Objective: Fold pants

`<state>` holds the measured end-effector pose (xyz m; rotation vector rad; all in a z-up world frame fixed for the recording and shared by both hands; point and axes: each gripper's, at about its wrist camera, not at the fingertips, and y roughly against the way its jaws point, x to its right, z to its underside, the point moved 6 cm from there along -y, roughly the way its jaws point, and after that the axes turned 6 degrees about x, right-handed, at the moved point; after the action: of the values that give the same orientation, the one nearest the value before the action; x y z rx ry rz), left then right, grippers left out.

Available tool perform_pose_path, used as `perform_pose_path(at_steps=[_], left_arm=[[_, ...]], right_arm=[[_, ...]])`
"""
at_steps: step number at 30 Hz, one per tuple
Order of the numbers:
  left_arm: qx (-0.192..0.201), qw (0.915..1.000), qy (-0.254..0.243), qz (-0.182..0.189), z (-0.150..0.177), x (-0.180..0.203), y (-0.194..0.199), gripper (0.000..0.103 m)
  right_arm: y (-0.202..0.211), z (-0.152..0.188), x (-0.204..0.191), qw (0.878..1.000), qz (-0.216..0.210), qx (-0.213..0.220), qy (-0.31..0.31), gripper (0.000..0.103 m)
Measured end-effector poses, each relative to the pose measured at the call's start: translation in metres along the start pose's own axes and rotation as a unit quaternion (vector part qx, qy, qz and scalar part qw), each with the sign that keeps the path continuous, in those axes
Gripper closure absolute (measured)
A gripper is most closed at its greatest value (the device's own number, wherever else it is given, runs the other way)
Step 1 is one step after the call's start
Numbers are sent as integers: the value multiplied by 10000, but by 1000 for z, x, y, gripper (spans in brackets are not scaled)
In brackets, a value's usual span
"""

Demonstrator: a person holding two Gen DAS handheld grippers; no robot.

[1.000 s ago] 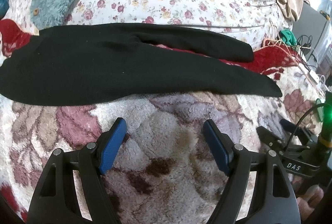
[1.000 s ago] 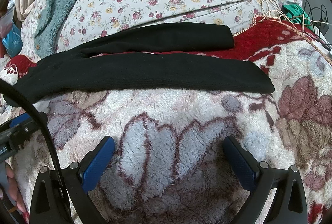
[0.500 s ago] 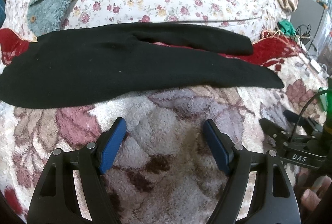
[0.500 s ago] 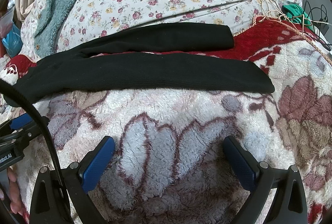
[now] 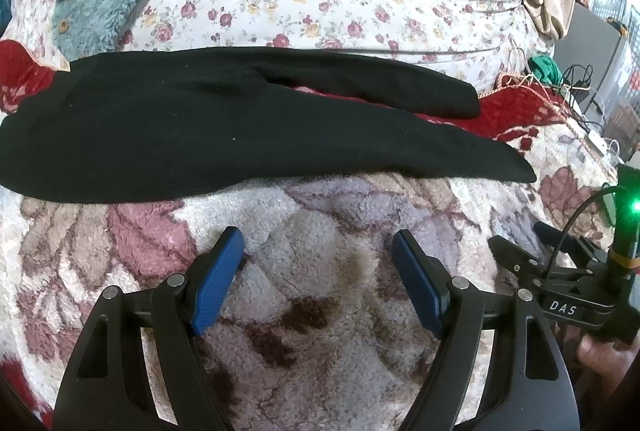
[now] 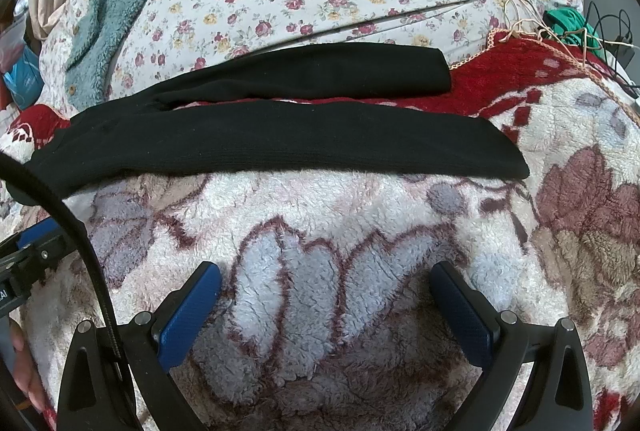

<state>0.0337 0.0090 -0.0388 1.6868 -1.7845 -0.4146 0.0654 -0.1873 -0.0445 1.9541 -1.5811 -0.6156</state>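
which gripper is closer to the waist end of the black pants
Left. The left gripper hovers open short of the pants' wide waist half; the right gripper, also open, sits toward the leg cuffs, farther along.

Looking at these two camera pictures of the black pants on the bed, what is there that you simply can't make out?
- Waistband end of the black pants: cut off by the left wrist view's left edge; in the right wrist view a black cable crosses it.
- Blanket under the pants: hidden by the fabric.
- Clutter by the green bundle, right wrist view: too small and warped.
- The person: only fingers at the frame edges.
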Motion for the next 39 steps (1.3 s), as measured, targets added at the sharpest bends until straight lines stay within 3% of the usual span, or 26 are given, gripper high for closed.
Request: perform_pose_path(at_steps=[7, 12, 18, 21, 23, 25, 29, 32, 36, 39], left_arm=[[-167, 9984, -444, -298, 4, 9, -4, 25], [-123, 9979, -560, -293, 9, 9, 3, 25], [-127, 9984, -428, -361, 5, 1, 19, 25], [-49, 9971, 208, -727, -17, -37, 32, 25], [25, 9909, 690, -1156, -37, -73, 43, 25], [76, 9836, 1183, -1361, -60, -112, 55, 25], [-48, 9759, 1979, -921, -110, -187, 70, 25], [-364, 9788, 1871, -744, -138, -249, 71, 25], [-1072, 9740, 1786, -893, -122, -315, 54, 25], [-1633, 9610, 2007, -976, -95, -342, 41, 27]], right_arm=[[3, 1, 0, 10000, 0, -60, -26, 0], [3, 3, -3, 9999, 34, -113, -19, 0], [8, 5, 1, 9992, -395, -75, -36, 0], [6, 6, -3, 9996, -257, -92, 104, 0], [6, 7, -4, 9996, -230, -76, 122, 0], [7, 7, -4, 9996, -253, -76, 100, 0], [7, 7, -3, 9996, -240, -79, 112, 0], [7, 7, -3, 9996, -236, -81, 116, 0], [6, 7, -3, 9996, -206, -95, 138, 0], [6, 7, -3, 9997, -196, -96, 148, 0]])
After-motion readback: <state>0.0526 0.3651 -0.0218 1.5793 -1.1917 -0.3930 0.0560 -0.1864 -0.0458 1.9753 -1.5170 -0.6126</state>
